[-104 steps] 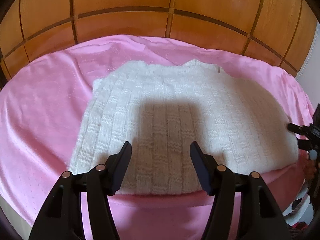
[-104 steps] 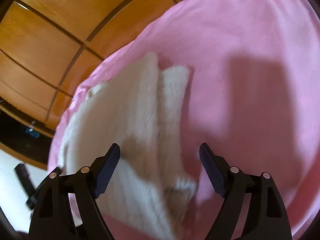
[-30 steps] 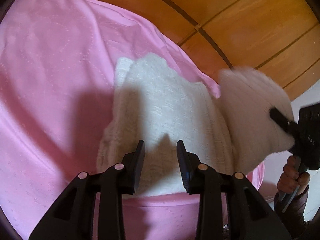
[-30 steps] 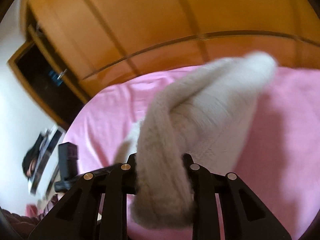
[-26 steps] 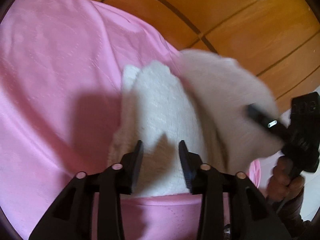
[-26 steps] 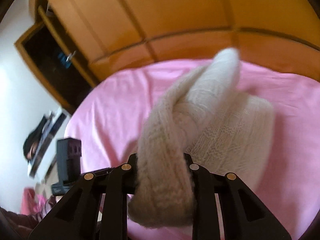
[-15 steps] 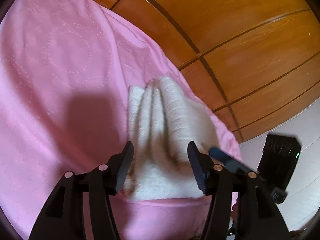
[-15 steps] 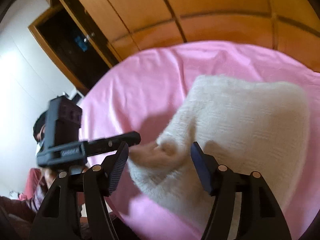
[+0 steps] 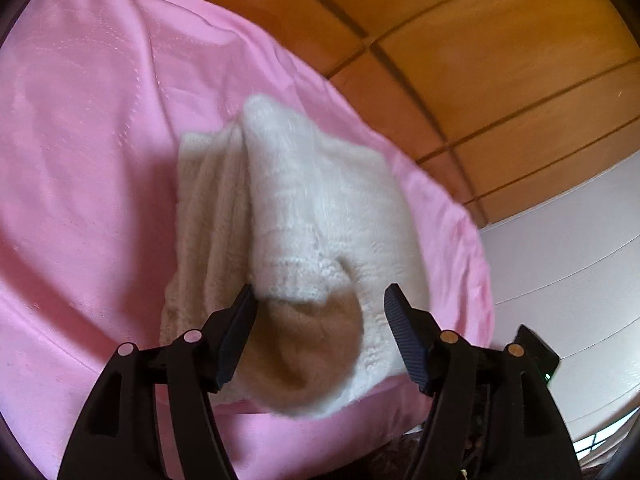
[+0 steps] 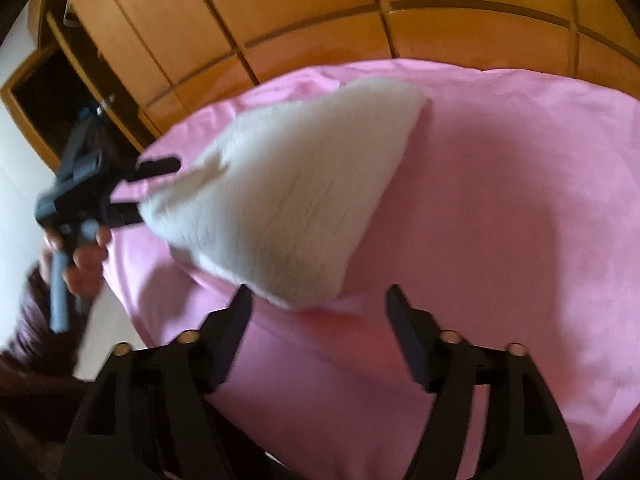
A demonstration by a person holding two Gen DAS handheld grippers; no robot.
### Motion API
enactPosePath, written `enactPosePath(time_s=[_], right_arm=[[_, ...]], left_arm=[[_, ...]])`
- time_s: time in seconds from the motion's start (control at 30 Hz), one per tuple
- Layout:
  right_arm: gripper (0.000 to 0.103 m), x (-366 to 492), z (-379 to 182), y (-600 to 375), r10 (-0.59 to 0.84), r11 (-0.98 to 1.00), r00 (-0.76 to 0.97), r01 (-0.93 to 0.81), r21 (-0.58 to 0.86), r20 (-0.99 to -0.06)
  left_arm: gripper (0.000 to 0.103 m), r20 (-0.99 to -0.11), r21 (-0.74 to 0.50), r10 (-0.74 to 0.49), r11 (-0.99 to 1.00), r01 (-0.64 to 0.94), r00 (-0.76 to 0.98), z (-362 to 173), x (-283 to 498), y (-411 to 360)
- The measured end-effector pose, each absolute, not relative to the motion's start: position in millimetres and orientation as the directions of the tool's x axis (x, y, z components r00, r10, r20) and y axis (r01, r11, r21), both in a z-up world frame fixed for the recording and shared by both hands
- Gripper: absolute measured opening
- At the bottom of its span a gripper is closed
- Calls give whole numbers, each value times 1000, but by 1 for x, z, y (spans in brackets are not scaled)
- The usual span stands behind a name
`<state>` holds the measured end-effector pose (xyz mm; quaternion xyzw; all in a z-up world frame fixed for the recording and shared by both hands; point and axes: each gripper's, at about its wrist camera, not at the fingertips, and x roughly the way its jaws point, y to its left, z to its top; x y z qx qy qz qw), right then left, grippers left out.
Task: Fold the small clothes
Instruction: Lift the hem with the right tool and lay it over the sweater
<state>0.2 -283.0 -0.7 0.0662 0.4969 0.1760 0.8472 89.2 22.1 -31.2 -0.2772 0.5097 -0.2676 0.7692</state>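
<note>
The left gripper (image 9: 318,320) has its jaws wide apart, with nothing in them. The near edge of the sweater (image 9: 304,216) lies right between and under the two fingers, but they do not pinch it. A second ago these jaws were close together over the same edge, so they have let go.

The right gripper (image 10: 318,320) has wide jaws too, and they hold nothing. A second ago they were squeezed on a thick roll of the sweater and were carrying it up and over. Now that part is down, and the gripper has pulled back a little, with only the pink bed cover (image 10: 500,200) under it.

The sweater is white and fluffy. It sits on the pink bed, near the front edge, in a small pile with one half lying on top of the other. A few seconds ago it was spread out flat and wide, so it is much smaller now. The top layer looks a bit puffy and crooked at the near corner.

I think this fold is done. It may need a pat to make it flat, or one more fold to make it tidy.

Behind the bed is a wooden wardrobe (image 9: 460,60).
</note>
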Motion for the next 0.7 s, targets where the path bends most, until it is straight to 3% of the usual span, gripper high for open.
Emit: enactPosePath(time_s=[0.1, 0.13, 0.17, 0.2, 0.23, 0.37, 0.4, 0.57, 0.63, 0.7], right_arm=[[73, 3, -13, -267, 350, 932, 449, -253, 258, -822], [70, 6, -15, -263, 344, 934, 460, -255, 249, -818], [60, 10, -18, -257, 327, 939, 472, -263, 224, -818], [35, 14, -19, -248, 307, 941, 476, -280, 189, -824], [28, 18, -19, -240, 289, 944, 482, -289, 161, -827], [17, 7, -8, -223, 285, 918, 503, -388, 80, -816], [5, 6, -13, -223, 271, 916, 488, -395, 67, -830], [5, 11, -53, -235, 220, 937, 405, -341, 76, -887], [6, 9, -47, -240, 244, 930, 404, -354, 95, -881], [15, 8, -37, -248, 275, 921, 391, -369, 124, -878]], left_arm=[[26, -688, -643, -642, 756, 126, 338, -33, 92, 13], [16, -695, -627, -627, 768, 129, 352, -32, 92, 12], [13, -694, -607, -604, 783, 131, 392, -26, 91, 14], [12, -688, -602, -596, 787, 134, 414, -22, 89, 18], [11, -682, -599, -589, 790, 132, 433, -20, 89, 23], [11, -735, -544, -519, 836, 76, 436, -38, 82, 40], [11, -765, -521, -496, 852, 59, 411, -52, 82, 36], [19, -778, -466, -448, 882, 74, 441, -64, 69, 19], [35, -771, -465, -438, 883, 59, 462, -56, 69, 22], [41, -765, -438, -401, 898, 50, 504, -43, 68, 25]])
